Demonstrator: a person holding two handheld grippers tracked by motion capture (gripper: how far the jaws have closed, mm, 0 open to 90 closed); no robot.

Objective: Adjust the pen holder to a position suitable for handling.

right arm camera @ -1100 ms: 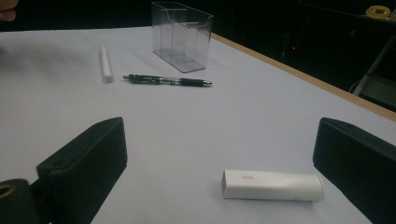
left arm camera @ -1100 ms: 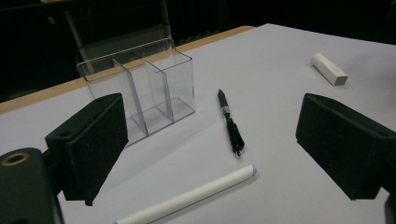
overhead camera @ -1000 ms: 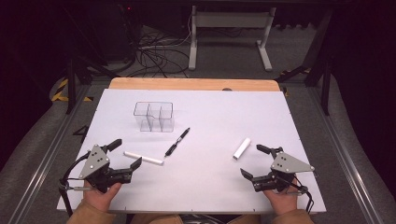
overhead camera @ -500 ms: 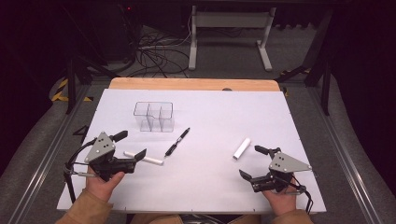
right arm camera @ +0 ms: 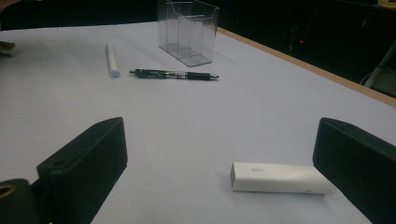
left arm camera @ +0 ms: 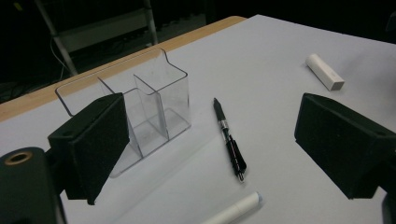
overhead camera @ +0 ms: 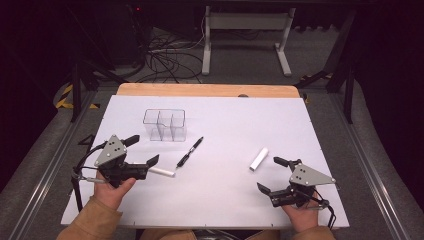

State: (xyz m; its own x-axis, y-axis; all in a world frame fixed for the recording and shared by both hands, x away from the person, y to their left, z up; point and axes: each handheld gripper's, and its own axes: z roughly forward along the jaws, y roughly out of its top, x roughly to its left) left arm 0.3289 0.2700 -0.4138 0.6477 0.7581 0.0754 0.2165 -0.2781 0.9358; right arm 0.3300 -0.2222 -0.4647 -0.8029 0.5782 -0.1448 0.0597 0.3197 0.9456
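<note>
The table (overhead camera: 225, 200) was plain white with a light wooden far edge, the organizer (overhead camera: 165, 125) clear, the pen (overhead camera: 190, 151) black with a clear middle, the marker (overhead camera: 161, 171) and eraser (overhead camera: 258, 159) white, and both grippers black with grey plates.

A white tabletop (overhead camera: 225, 125) is sitting on a wooden board whose far edge (overhead camera: 207, 90) is showing as a tan strip. Beyond it, grey carpet (overhead camera: 250, 65) is stretching into a dim room where a tangle of black cables (overhead camera: 165, 55) is lying beside a white metal stand (overhead camera: 245, 35). Yellow-black hazard tape (overhead camera: 65, 95) is marking the floor at left.
</note>
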